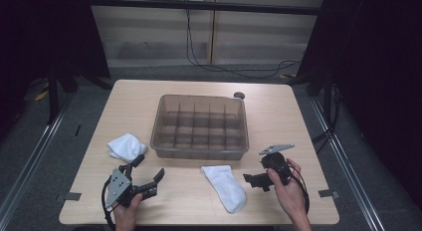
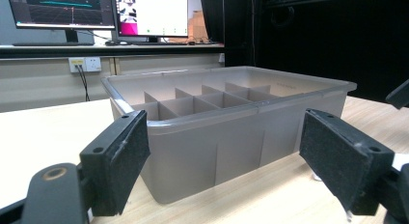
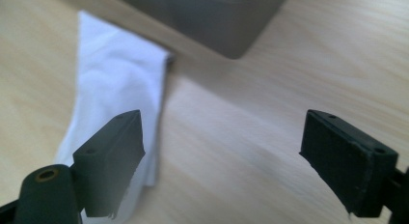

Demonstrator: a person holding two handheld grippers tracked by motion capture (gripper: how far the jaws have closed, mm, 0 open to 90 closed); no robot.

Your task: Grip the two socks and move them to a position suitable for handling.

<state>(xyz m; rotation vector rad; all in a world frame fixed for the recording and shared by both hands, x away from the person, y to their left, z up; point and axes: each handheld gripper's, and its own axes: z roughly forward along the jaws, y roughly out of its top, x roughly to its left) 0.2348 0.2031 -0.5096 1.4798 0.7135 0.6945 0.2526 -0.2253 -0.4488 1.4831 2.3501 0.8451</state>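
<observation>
The right gripper (image 1: 255,181) hovers with jaws apart, empty, just beside the flat white sock (image 1: 225,187) on the tabletop (image 1: 278,116) before the divided bin (image 1: 200,125); the left gripper (image 1: 148,173) is also spread

The table (image 1: 149,99) is pale wood-grain laminate, smooth with a soft sheen. The bin (image 1: 201,151) looks like grey translucent plastic, smooth and slightly glossy, its dividers (image 2: 202,101) of the same stuff. The two socks (image 1: 225,183) (image 1: 127,145) are white cloth, soft and matt, creased in folds. The left gripper (image 1: 147,172) and right gripper (image 1: 253,181) are matt black plastic; their pads (image 2: 345,156) look rough and grainy, frayed at the edges. The plate (image 1: 276,149) looks like dull grey metal.
</observation>
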